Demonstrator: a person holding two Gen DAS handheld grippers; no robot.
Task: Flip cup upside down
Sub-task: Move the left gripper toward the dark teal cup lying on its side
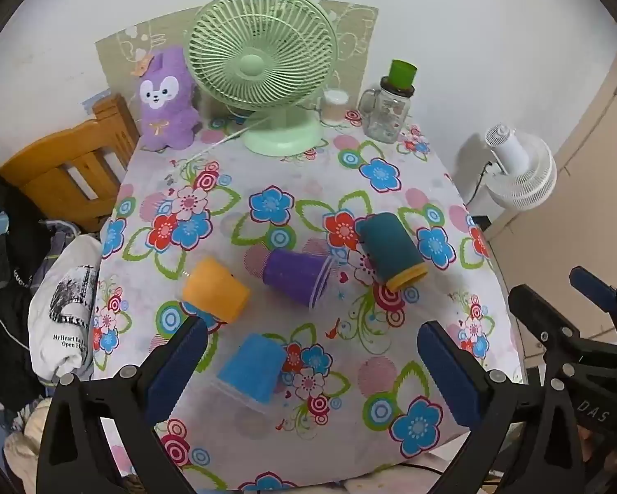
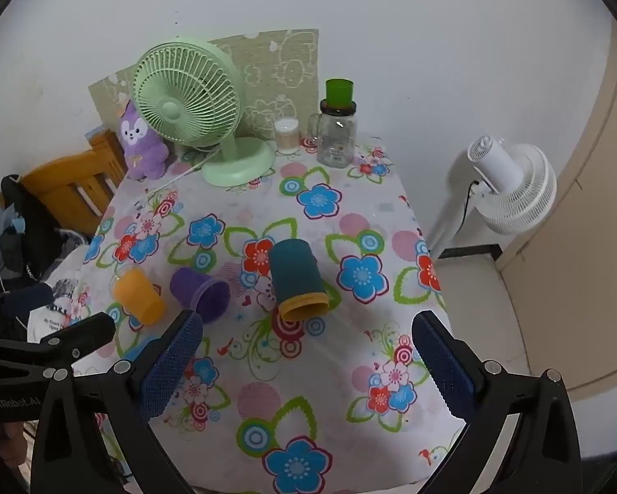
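Several cups lie on their sides on the flowered tablecloth [image 1: 267, 164]: a blue cup [image 1: 251, 368], an orange cup [image 1: 216, 290], a purple cup [image 1: 296, 273] and a teal cup with a yellow rim [image 1: 391, 249]. My left gripper [image 1: 312, 364] is open and empty, its fingers either side of the blue cup and just short of it. My right gripper [image 2: 306, 360] is open and empty above the near part of the table, short of the teal cup [image 2: 298, 278]. The purple cup [image 2: 201, 294] and orange cup [image 2: 139, 296] lie to its left.
A green desk fan [image 1: 263, 61], a purple plush toy [image 1: 166, 103], a glass jar with a green cup on top [image 1: 386, 111] and a small white container [image 1: 335, 105] stand along the back edge. A wooden chair [image 1: 65, 168] is left, a white floor fan [image 1: 518, 168] right.
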